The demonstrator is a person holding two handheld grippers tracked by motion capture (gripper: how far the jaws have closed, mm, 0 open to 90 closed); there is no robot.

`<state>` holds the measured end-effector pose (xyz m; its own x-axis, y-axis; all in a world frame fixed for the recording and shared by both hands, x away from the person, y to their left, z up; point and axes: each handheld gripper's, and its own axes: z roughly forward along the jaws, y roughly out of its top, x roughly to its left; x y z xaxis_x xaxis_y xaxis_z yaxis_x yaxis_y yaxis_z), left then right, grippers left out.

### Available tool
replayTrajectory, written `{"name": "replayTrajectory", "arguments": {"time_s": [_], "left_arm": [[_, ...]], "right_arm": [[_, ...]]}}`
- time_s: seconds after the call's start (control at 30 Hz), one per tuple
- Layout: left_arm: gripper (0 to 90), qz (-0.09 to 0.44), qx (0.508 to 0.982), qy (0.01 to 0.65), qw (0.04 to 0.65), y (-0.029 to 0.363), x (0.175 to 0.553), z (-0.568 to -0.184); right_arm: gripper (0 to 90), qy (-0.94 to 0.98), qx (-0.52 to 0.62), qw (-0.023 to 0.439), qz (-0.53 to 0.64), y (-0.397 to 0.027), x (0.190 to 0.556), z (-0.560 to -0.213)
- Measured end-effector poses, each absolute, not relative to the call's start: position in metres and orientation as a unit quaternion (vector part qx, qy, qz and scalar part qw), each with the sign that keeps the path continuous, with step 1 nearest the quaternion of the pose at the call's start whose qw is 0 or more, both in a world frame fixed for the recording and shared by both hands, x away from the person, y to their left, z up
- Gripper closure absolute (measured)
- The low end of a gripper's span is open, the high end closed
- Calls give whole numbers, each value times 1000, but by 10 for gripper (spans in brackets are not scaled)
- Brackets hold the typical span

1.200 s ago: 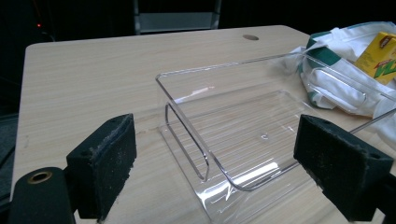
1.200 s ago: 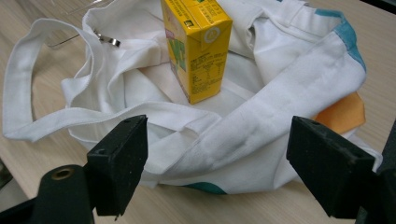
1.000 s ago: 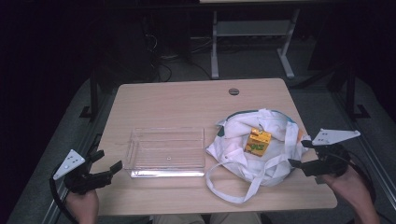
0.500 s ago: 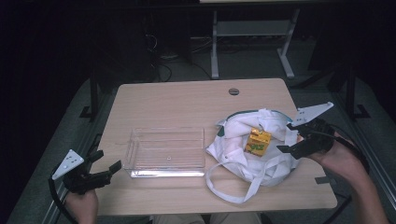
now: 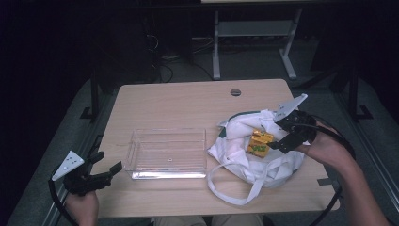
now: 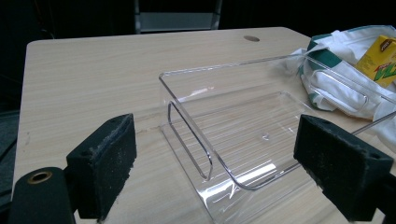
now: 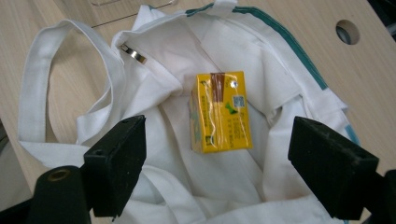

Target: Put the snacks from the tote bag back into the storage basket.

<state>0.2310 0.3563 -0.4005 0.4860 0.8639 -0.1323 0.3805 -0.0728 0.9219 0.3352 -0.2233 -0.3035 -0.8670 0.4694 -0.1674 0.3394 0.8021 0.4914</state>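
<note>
Right gripper (image 5: pixel 277 137) hangs over the yellow carton (image 7: pixel 220 112) in the white bag (image 5: pixel 249 162), jaws wide and empty. Left gripper (image 5: pixel 104 165) sits by the clear tray (image 5: pixel 168 174), jaws wide, holding nothing.

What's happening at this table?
A person holds a gripper in each hand. The right gripper, jaws open, hovers over a yellow juice carton lying in a white cloth bag. The left gripper, also open, waits by an empty clear plastic tray.
</note>
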Motion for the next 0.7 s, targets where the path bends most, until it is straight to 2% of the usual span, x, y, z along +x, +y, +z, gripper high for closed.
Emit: {"name": "replayTrajectory", "arguments": {"time_s": [0.7], "left_arm": [[125, 235, 689, 449, 517, 357, 231, -400]], "right_arm": [[188, 960, 203, 95, 168, -196, 370, -330]]}}
